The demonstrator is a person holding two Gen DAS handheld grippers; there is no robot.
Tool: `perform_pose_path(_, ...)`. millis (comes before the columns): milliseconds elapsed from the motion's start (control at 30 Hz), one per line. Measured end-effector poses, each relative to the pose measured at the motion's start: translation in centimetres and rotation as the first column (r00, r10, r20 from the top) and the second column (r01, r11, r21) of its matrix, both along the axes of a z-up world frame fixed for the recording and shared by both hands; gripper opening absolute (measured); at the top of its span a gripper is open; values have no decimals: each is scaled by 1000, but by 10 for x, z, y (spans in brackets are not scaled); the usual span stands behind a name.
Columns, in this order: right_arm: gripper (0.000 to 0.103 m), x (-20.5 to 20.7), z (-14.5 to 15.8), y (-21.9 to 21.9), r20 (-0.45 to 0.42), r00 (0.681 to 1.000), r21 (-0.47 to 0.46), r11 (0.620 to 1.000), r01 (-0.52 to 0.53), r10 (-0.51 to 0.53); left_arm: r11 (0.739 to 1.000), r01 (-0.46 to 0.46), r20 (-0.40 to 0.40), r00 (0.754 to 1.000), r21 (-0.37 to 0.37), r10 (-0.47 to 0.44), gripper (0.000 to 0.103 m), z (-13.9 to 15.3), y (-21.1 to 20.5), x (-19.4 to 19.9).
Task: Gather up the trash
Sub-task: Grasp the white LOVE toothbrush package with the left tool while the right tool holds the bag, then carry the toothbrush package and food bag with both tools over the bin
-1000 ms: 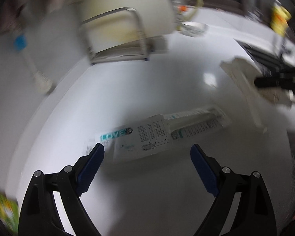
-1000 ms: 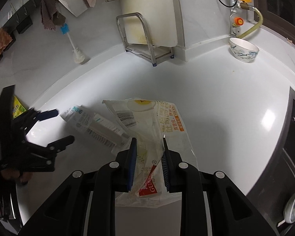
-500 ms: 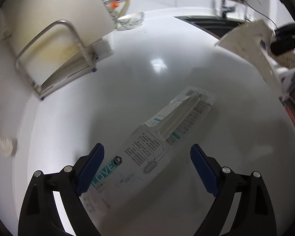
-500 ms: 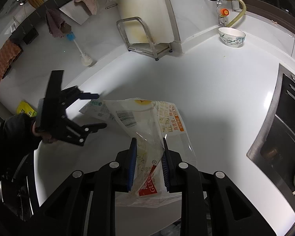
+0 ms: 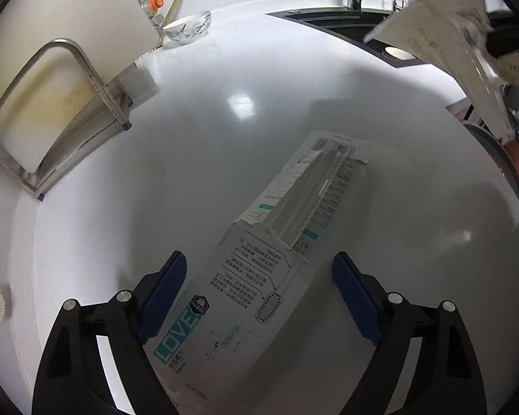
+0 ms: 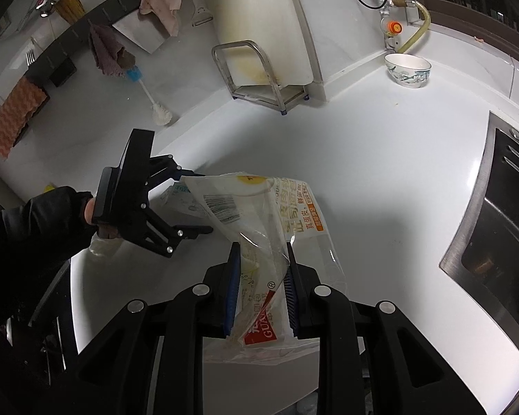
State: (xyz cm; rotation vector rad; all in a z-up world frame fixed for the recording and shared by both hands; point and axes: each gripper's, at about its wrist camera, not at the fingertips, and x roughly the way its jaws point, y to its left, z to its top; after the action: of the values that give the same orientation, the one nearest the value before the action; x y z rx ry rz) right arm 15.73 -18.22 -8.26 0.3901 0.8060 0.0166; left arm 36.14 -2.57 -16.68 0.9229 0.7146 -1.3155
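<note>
The left tool (image 5: 259,276) points down at the white surface (image 5: 225,131). Its blue pads (image 5: 164,290) stand wide apart and are closing. A flat card pack (image 5: 259,276) lies on the surface between them. The left pad is right at the pack's edge, and the right pad is apart from it. The pack is white with the word LOVE in blue-green and a clear plastic bump on its far half.

The right tool (image 6: 261,290) is pressed together on a clear bag (image 6: 259,228). The bag is crinkly, with orange words, a bar code and a red patch. It hangs in the tool above the surface. In the right view, a hand in a dark sleeve (image 6: 34,228) holds the left tool over the pack.

A bowl (image 6: 407,69) sits far back near a yellow hose (image 6: 415,34). A metal rack (image 6: 256,72) holds a white board (image 6: 259,17) by the wall. A dark sink (image 6: 501,207) is at the right.
</note>
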Motion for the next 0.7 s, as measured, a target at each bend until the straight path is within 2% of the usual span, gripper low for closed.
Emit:
perform_pose_path(267,23,-3,-3,-1,-7,1000,-3,1000,20,-20,998,-42,-61,997,-36,39,56,0,2,-3)
perform_pose_path(467,23,-4,-5,-3,-4,1000,0,1000,30,-30,987,-157,-64,986,-44,154,55,5,7,-13)
perform_pose_path(700,23,-6,-17,-5,-9,1000,9,1000,30,-29,936,-344,-42,939,-72,342,52,26,15,-36)
